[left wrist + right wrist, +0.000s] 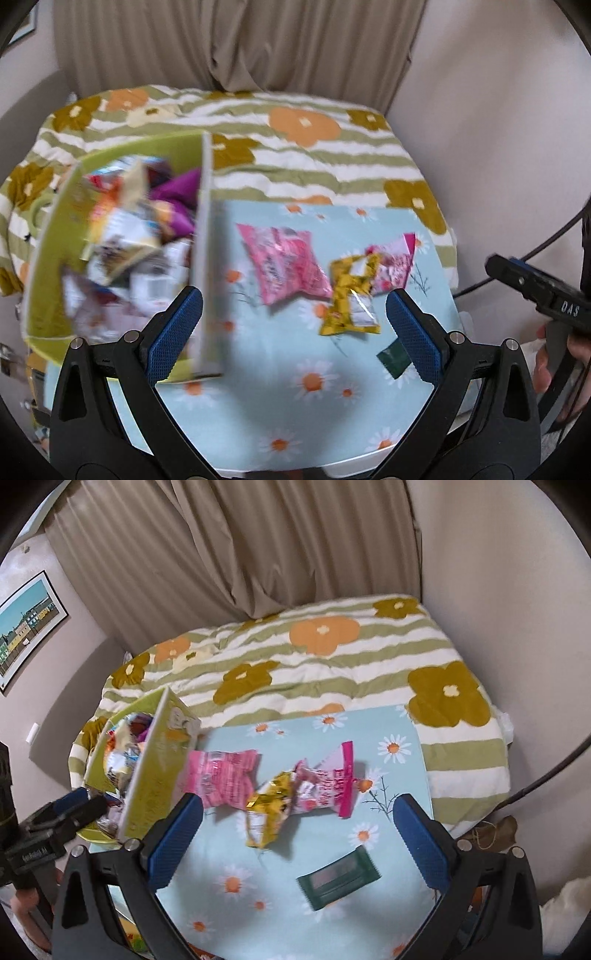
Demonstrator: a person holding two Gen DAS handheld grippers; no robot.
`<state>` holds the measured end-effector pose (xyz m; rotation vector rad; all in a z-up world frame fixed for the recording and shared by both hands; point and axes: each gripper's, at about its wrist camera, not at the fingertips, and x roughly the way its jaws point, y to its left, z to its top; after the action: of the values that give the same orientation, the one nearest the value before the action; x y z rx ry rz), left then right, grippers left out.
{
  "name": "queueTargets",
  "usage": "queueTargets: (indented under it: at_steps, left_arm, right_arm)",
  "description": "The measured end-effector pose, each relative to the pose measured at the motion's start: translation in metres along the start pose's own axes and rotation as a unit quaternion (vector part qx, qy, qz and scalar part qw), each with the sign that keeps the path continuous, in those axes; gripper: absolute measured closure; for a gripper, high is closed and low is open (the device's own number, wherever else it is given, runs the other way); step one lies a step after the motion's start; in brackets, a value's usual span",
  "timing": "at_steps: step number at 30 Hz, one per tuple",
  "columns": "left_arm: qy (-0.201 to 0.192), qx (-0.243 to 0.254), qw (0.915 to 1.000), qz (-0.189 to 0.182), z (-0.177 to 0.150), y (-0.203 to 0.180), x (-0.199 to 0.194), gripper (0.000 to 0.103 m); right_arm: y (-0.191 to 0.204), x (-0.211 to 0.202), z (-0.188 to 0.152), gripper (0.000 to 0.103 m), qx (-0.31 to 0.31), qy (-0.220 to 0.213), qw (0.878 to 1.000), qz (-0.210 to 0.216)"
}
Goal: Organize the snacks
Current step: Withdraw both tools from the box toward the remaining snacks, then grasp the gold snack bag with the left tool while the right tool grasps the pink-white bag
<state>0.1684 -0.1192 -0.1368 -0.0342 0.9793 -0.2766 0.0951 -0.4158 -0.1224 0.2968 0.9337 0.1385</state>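
- Left wrist view: the left tongs (293,328) hang spread wide with nothing between the blue pads. The green box (51,236) sits at about ten o'clock from them, already heaped with wrappers, and its tall side wall passes just beside the left pad.
- On the daisy-print mat (280,398) the loose snacks lie ahead and to the right. The pink bag (286,264) is at twelve o'clock, the yellow packet (349,299) at one o'clock, and a second pink packet (393,264) beyond it toward two. The yellow packet's long axis runs nearly away from the tongs, its top overlapping the second pink packet.
- Only a corner of the dark green bar (393,356) shows, tucked behind the right pad.
- Right wrist view: the right tongs (297,832) are also spread and hold nothing. The yellow packet (269,812) lies straight ahead at twelve o'clock, between the two pads' lines, tilted toward one o'clock.
- The dark green bar (338,877) lies near at four o'clock, long axis crosswise, rising to the right.
- The green box (155,768) stands at ten o'clock, with the left tongs (70,805) near its front corner.
- I judge the right tongs the better placed for the yellow packet or the bar, and the left for the box.
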Motion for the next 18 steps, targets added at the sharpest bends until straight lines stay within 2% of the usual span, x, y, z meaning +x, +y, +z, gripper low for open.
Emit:
queueTargets:
  at_steps: [6, 11, 18]
  left_arm:
    - [0.043, 0.015, 0.9990, 0.001, -0.009, -0.041, 0.068, 0.004]
    - [0.069, 0.026, 0.9972, 0.011, -0.017, -0.059, 0.117, 0.004]
    - [0.102, 0.030, 0.9939, 0.028, -0.030, -0.071, 0.168, 0.016]
  right_arm:
    - [-0.036, 0.050, 0.003, 0.001, -0.011, 0.047, 0.999, 0.020]
    - [-0.050, 0.091, 0.001, 0.001, -0.024, 0.076, 0.996, 0.044]
    - [-0.059, 0.138, 0.000, 0.002, -0.035, 0.103, 0.991, 0.073]
